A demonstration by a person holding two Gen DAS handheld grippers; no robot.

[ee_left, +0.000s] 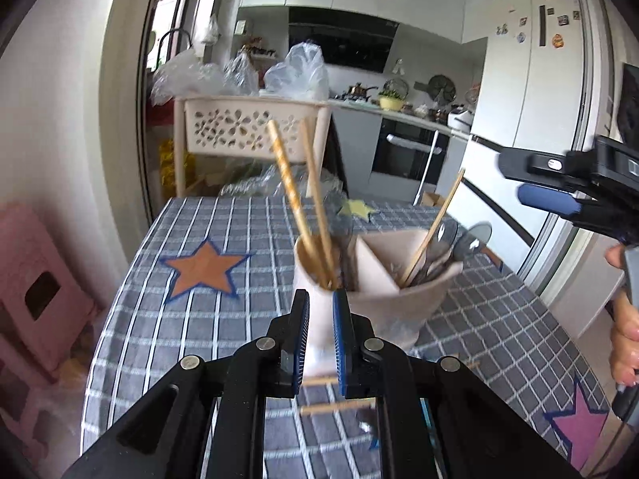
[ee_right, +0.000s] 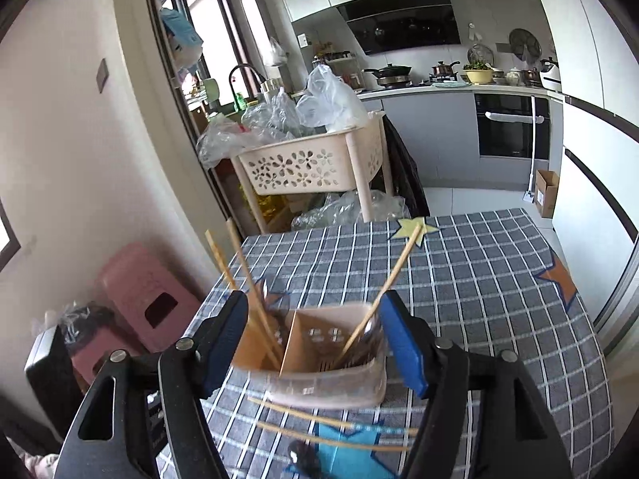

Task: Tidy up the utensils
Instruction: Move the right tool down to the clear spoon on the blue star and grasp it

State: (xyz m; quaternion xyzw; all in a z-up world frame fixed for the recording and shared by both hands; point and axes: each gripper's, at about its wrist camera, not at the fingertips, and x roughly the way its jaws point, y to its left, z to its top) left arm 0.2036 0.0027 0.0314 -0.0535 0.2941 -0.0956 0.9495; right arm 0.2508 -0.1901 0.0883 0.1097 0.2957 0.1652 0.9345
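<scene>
A pale pink divided utensil holder (ee_left: 399, 299) (ee_right: 319, 387) stands on the checked tablecloth (ee_left: 191, 319). Two chopsticks (ee_left: 295, 199) (ee_right: 239, 275) lean in one compartment. A single chopstick (ee_left: 435, 223) (ee_right: 391, 275) leans among metal spoons (ee_left: 451, 243) in another. Two loose chopsticks (ee_right: 331, 427) (ee_left: 335, 407) lie on the cloth in front of the holder. My left gripper (ee_left: 321, 319) is shut with nothing in it, its tips just short of the holder's wall. My right gripper (ee_right: 314, 295) (ee_left: 509, 179) hangs open above the holder, with nothing touching its pads.
A beige perforated basket rack (ee_right: 303, 167) (ee_left: 239, 127) full of plastic bags stands past the table's far edge. A pink stool (ee_right: 139, 291) (ee_left: 36, 279) sits on the floor by the wall. A dark utensil (ee_right: 303, 455) lies near the loose chopsticks. A hand (ee_left: 627, 327) shows at the right edge.
</scene>
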